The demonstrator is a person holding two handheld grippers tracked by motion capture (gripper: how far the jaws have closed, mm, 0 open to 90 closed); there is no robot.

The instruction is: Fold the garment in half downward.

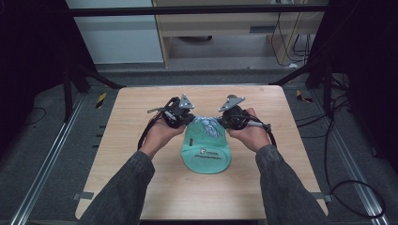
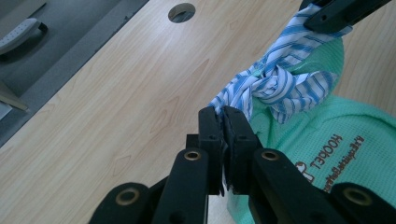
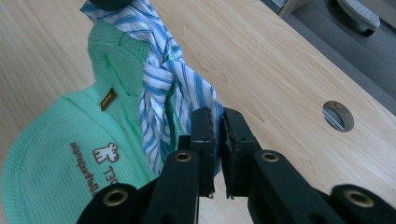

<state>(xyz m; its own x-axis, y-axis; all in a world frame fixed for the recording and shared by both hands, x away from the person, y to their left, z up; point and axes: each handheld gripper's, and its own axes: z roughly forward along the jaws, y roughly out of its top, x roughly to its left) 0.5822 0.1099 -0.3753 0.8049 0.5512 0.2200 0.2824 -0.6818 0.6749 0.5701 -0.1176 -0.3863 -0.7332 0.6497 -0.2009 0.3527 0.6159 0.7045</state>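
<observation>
A mint-green mesh cap with brown lettering lies in the middle of the wooden table, brim toward the person. A blue-and-white striped cloth is tied in a knot at its back. My left gripper is shut on one end of the striped cloth, its jaws pinching the fabric beside the cap. My right gripper is shut on the other end, with the cloth pinched at its tips above the cap. The knot hangs taut between them.
A round cable hole is cut into the table near its far edge. Bare wood lies all around the cap. Black frame bars and cables run over the grey floor beside the table.
</observation>
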